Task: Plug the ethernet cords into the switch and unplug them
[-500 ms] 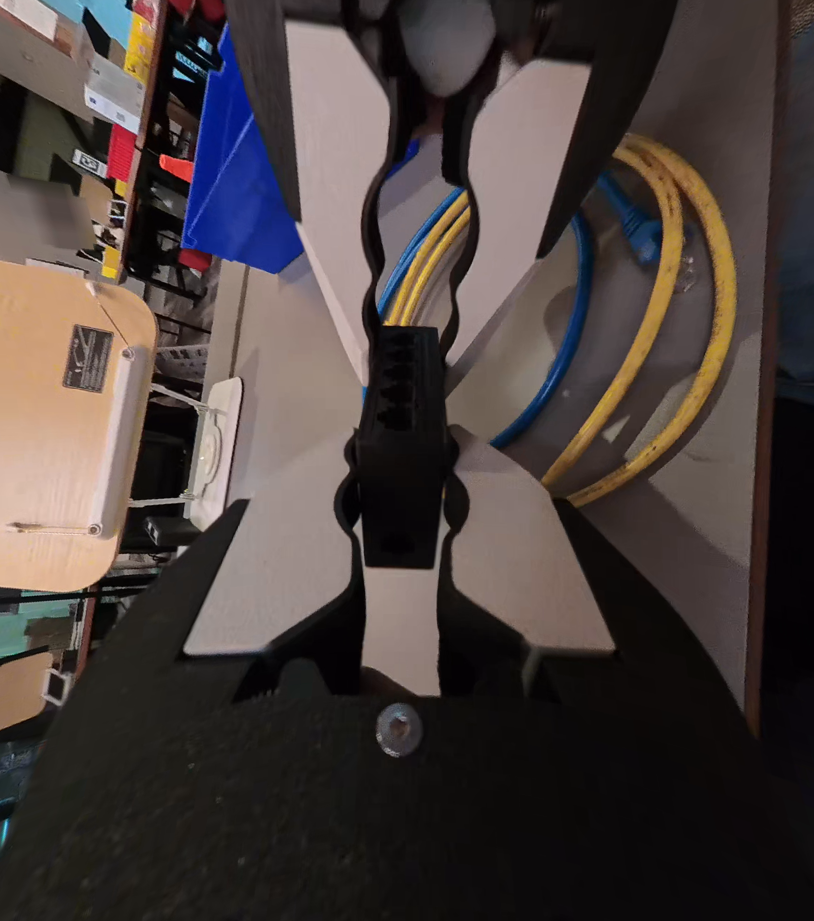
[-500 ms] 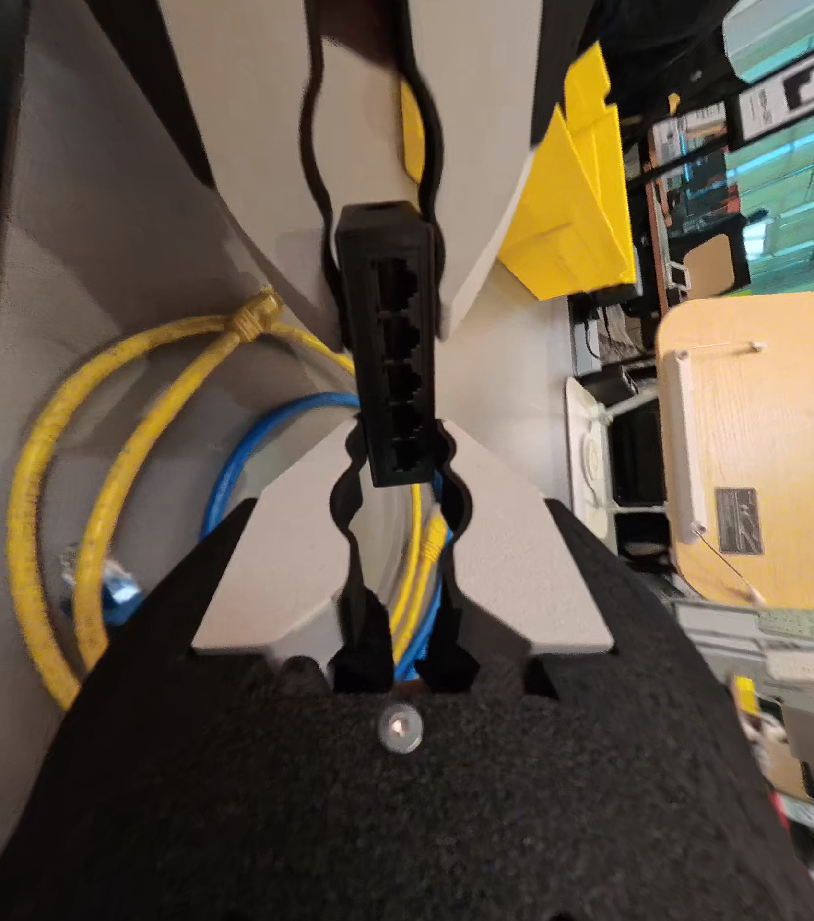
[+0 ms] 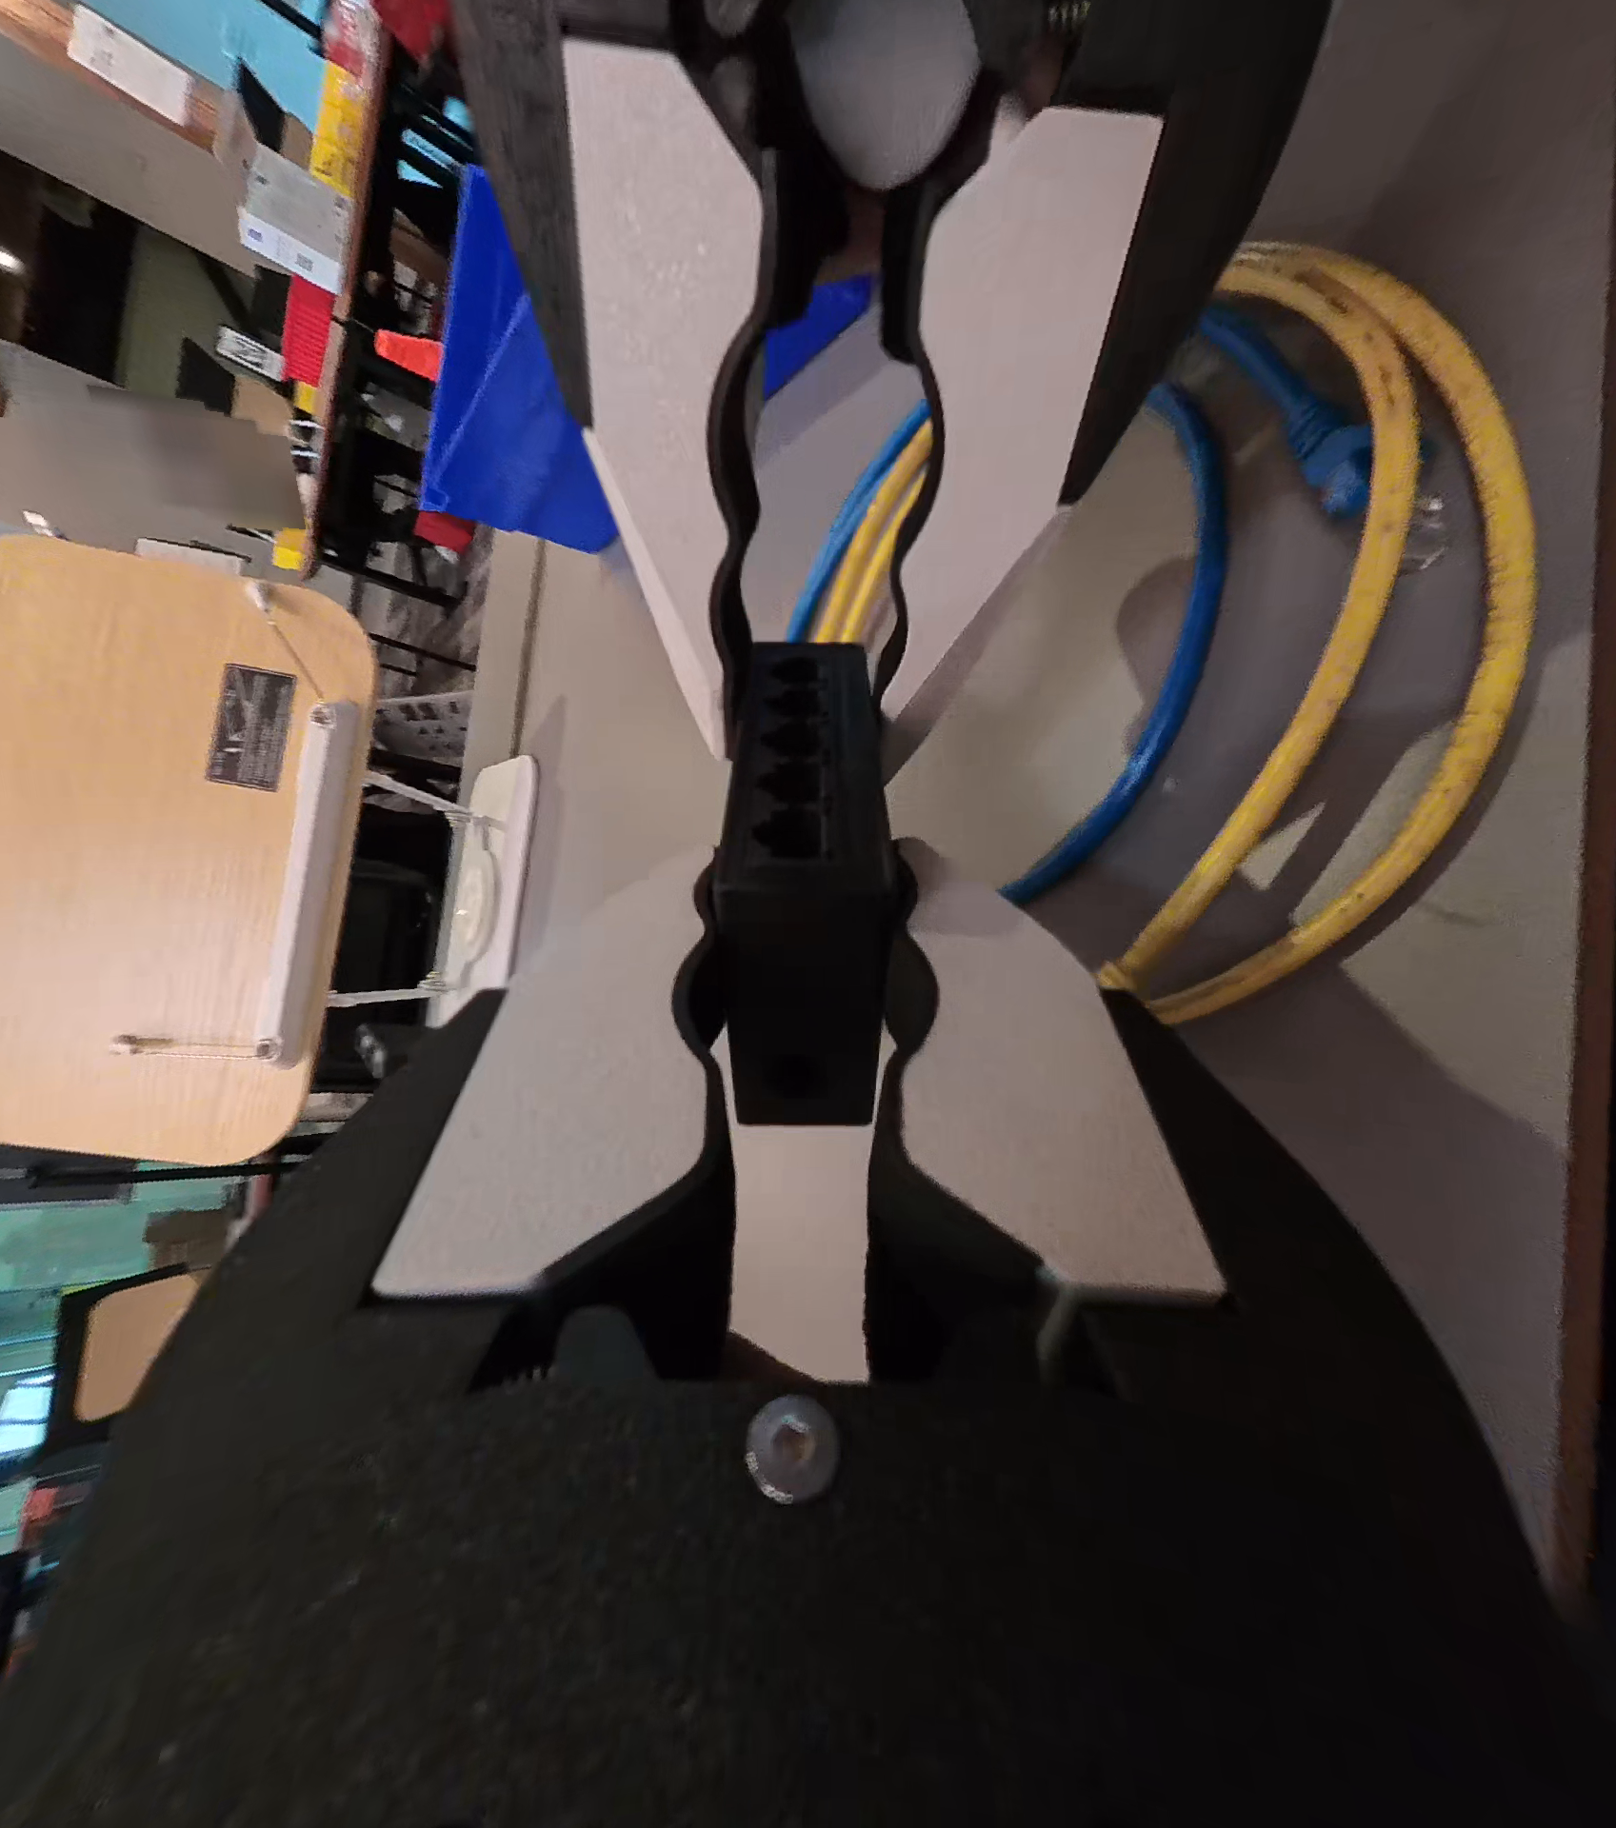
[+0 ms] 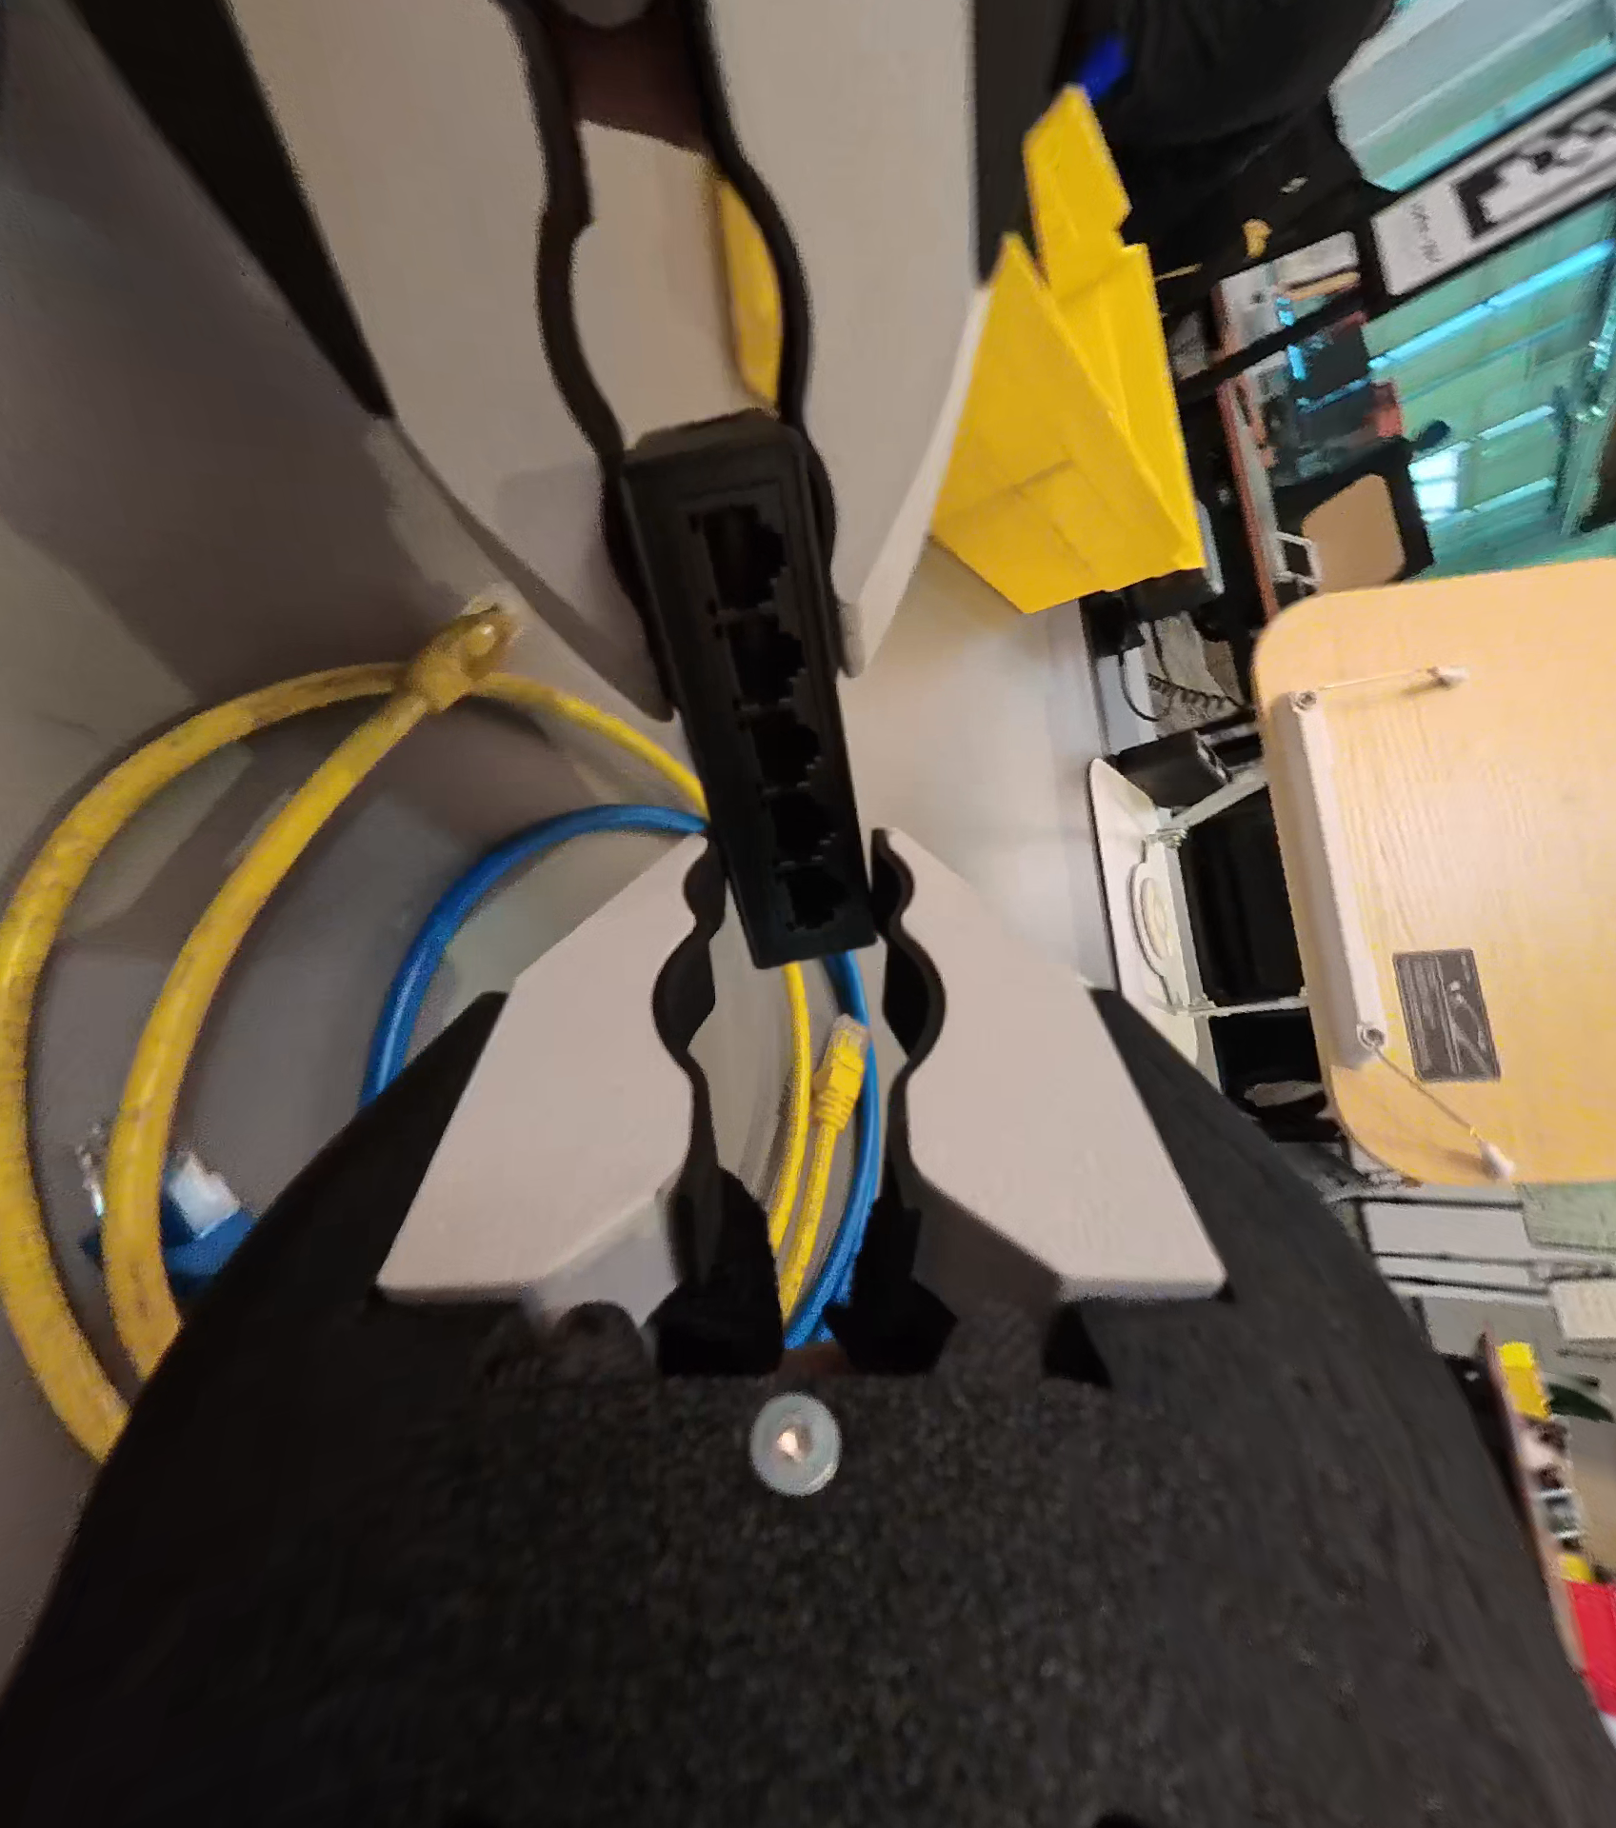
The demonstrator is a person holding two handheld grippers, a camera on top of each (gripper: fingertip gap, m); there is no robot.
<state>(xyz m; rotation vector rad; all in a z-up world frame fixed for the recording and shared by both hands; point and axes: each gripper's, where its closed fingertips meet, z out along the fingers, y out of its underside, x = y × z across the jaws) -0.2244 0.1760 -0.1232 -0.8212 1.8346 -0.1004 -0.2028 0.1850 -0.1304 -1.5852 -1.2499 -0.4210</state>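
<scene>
The switch [image 3: 806, 870] was a small matte black plastic box with a row of five empty ports along one long face. The left tool [image 3: 804, 890] pinched one end of it between wavy black-edged fingers [image 3: 586, 1068] with pale flat faces. In the right wrist view the right tool [image 4: 789, 890] stood with its fingers spread at the other end of the switch [image 4: 764, 692]: one tip lay close against the switch's side, and a small gap showed at the other.

Beyond the switch, on the smooth pale grey desk [image 3: 1437, 1138], lay loose coils of round rubbery ethernet cord: a yellow cord [image 4: 62, 890] scuffed with dark marks, its moulded yellow plug [image 4: 838, 1078] visible between the right tool's fingers, and a blue cord [image 3: 1180, 673] inside it with a blue plug [image 3: 1328, 455]. The cords sat near the desk's brown-trimmed edge.

Past the desk's far edge stood a rounded light-wood board [image 3: 111, 851], a blue plastic bin [image 3: 497, 396], yellow bins [image 4: 1081, 396] and cluttered shelving.
</scene>
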